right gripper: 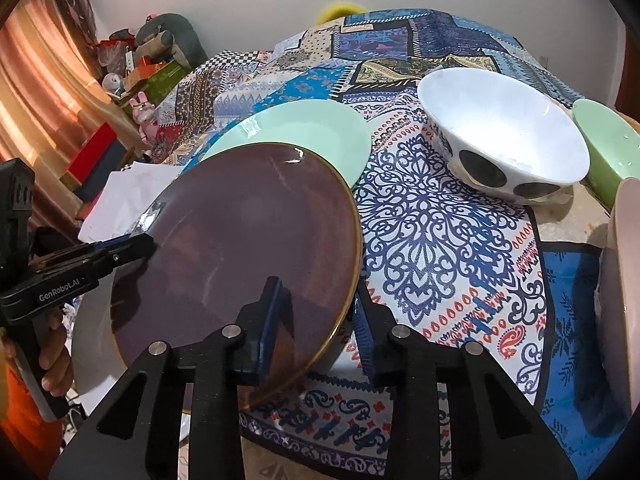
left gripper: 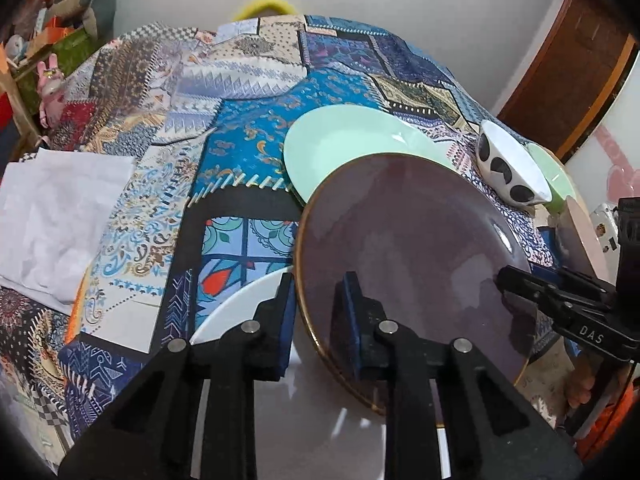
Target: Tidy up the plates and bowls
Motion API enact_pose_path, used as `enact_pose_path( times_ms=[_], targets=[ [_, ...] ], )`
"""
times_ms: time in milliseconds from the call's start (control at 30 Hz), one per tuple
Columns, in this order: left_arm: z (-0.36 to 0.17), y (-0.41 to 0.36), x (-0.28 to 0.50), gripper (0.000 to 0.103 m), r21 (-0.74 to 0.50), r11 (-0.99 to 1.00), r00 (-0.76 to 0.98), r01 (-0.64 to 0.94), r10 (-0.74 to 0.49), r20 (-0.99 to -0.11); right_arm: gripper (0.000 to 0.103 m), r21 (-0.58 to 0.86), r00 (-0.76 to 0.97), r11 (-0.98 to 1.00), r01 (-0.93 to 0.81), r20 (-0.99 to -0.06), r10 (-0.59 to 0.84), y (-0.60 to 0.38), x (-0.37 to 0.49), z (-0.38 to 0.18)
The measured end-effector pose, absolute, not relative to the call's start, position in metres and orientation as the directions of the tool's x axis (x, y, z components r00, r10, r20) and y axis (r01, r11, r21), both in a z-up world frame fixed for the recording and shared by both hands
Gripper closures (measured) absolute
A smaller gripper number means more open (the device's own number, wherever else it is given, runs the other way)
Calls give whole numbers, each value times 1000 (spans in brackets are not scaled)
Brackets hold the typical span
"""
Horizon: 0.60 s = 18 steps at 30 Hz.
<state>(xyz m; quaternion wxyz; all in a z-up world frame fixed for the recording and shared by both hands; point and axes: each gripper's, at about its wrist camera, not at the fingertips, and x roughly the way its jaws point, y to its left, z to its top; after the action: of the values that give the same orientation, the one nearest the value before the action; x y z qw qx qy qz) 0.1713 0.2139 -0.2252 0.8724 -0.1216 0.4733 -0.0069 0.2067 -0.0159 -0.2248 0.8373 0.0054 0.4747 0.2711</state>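
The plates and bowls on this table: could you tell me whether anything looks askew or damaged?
The brown plate is tilted, overlapping the mint plate and a white plate, with both tongs on its rim. Nothing looks broken or spilled.

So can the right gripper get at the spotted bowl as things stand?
Probably not yet: the right gripper is clamped on the brown plate rim, shared with the left gripper. The path to the spotted bowl over the cloth looks clear once it lets go.

Cloth: patchwork tablecloth (left gripper: 248, 128) in blue, white and gold covers the table.
Paper: white sheet (left gripper: 56, 216) lies on its left part.
Corner: stuffed toys (right gripper: 168, 36), boxes.
Window: orange curtain (right gripper: 44, 92).
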Motion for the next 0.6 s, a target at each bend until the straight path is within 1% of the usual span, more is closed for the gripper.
enact_pose_path(
  times_ms=[200, 267, 333, 433, 600],
  targets=[
    [-228, 219, 180, 80, -277, 956, 518, -97, -189, -834, 72, 291, 392, 851, -438, -790, 472, -17, 209, -225],
    [-228, 219, 181, 80, -278, 956, 516, -95, -192, -835, 72, 289, 395, 852, -436, -790, 470, -17, 207, -224],
    [-226, 217, 180, 80, -263, 959, 524, -103, -172, -834, 72, 283, 398, 854, -437, -791, 466, -17, 206, -224],
    [-222, 206, 175, 78, -195, 974, 547, -118, -101, -831, 72, 271, 408, 860, -432, -792, 455, -18, 205, -223],
    [-219, 204, 170, 78, -203, 972, 553, -117, -106, -827, 72, 276, 422, 858, -433, -779, 464, -22, 203, -218]
  ],
)
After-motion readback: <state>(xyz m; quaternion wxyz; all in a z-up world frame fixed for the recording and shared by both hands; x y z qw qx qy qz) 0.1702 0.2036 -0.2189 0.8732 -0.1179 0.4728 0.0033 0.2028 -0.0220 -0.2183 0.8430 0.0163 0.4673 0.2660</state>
